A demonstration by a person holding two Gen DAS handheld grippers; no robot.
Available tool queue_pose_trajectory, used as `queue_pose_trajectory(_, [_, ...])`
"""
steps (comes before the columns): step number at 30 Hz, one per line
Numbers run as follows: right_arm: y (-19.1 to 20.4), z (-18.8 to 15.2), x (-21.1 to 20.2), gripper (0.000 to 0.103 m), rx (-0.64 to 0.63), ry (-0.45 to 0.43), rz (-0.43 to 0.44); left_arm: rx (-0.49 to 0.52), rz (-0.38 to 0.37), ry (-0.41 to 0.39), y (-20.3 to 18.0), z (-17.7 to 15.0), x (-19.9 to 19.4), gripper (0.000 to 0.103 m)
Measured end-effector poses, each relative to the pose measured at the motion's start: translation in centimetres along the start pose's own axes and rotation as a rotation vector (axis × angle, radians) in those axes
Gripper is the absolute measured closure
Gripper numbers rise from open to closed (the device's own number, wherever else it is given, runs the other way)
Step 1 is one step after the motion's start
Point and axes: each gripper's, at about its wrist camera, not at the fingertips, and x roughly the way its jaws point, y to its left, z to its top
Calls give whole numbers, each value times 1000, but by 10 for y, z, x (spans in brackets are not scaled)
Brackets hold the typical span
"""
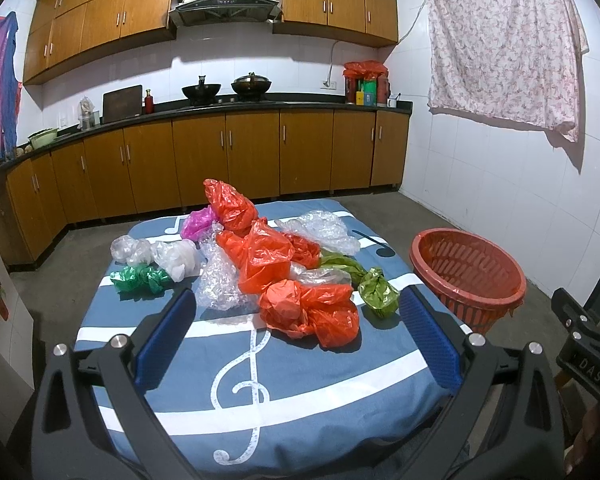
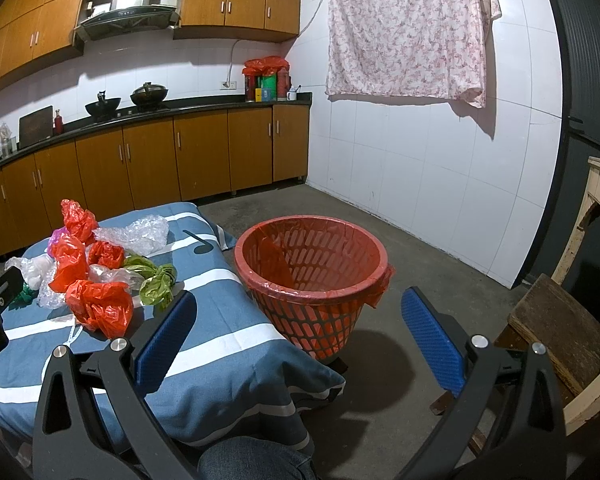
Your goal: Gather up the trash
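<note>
Left claw (image 1: 296, 344) hangs wide apart and empty above the blue music-note cloth (image 1: 260, 412) on the bench, aimed at the nearest orange bag (image 1: 312, 312), likely the first pick. Right claw (image 2: 296, 344), equally spread with nothing in it, faces the red basket (image 2: 312, 280), which stands just beside the bench, apparently so trash drops straight in. Crumpled plastic bags (image 1: 256, 256) lie heaped mid-cloth, none collected yet. Readable writing: "DAS" on the right claw's body at the left view's edge.
</note>
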Motion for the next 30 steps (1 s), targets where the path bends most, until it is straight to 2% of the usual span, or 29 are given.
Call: queue_pose_trajectory(30, [-2,0,2,2,0,2,1,-2,-2,6,0,0,0,4])
